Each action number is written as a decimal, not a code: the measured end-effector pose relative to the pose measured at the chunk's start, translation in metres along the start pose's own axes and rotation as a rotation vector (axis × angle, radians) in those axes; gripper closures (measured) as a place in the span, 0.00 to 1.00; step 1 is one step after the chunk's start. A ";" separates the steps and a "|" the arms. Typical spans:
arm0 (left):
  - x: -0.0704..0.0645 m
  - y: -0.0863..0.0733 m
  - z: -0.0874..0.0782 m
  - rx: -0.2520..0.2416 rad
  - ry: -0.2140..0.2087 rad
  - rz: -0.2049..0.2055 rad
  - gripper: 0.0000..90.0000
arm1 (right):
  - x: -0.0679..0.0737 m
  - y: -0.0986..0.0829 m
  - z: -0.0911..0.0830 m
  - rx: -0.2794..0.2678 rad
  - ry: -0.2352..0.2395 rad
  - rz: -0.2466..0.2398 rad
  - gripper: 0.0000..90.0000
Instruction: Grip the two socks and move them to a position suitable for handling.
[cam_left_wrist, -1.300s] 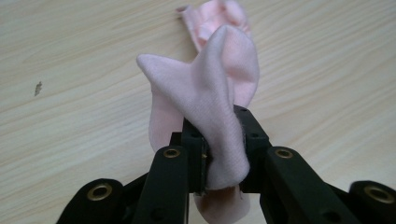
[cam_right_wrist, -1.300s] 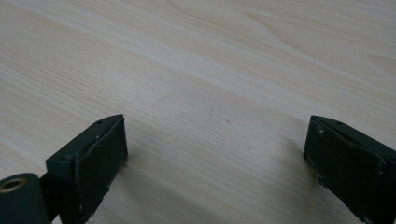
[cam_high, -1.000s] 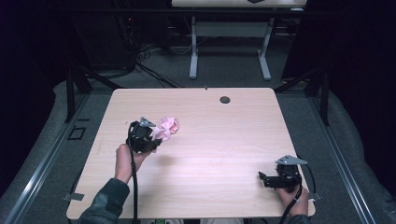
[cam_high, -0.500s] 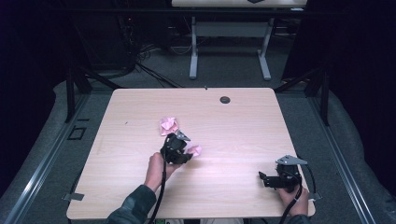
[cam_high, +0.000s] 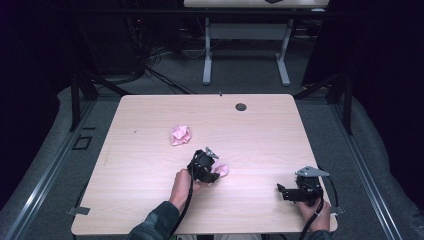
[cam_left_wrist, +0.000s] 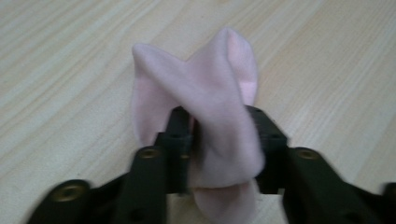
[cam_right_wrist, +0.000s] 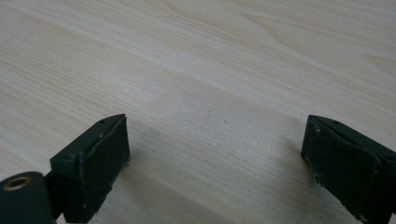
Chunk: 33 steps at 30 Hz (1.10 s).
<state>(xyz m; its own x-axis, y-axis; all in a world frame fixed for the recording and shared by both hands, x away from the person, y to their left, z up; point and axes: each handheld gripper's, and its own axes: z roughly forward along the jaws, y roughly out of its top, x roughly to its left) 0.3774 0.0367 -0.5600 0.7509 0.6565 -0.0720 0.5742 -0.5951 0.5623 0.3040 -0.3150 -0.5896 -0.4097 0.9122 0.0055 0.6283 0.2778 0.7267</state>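
My left gripper (cam_high: 214, 174) (cam_left_wrist: 217, 126) is shut on a pale pink sock (cam_high: 221, 170) (cam_left_wrist: 210, 102), held low over the middle of the wooden table (cam_high: 150, 165). The cloth folds over and between the black jaws. A second crumpled pink sock (cam_high: 180, 134) lies on the table farther back and to the left. At the table's front right my right gripper (cam_high: 281, 191) (cam_right_wrist: 215, 158) rests open, its jaws wide apart over bare wood with nothing between them.
A small dark round grommet (cam_high: 241, 106) sits near the table's far edge. Beyond the table stand a white table frame (cam_high: 245, 50) and cables on the grey floor. Black rails flank the table on both sides.
My left gripper has moved from the table's left to the middle, carrying one pink sock. The other sock stayed behind. The right gripper has not moved.
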 end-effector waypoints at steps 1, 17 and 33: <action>0.001 0.000 -0.001 -0.014 0.008 -0.008 0.53 | 0.000 0.000 0.000 0.003 -0.001 -0.002 0.08; 0.054 -0.004 -0.048 -0.133 0.086 -0.097 0.08 | 0.000 0.000 0.000 0.003 0.000 -0.003 0.08; 0.145 0.015 -0.041 -0.129 0.248 -0.263 0.05 | 0.000 0.000 0.000 -0.003 0.000 0.000 0.08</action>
<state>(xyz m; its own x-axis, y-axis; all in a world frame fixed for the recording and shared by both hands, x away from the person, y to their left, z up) 0.4817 0.1419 -0.5281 0.4724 0.8807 -0.0354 0.6792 -0.3381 0.6515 0.3043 -0.3153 -0.5897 -0.4097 0.9122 0.0056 0.6261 0.2767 0.7290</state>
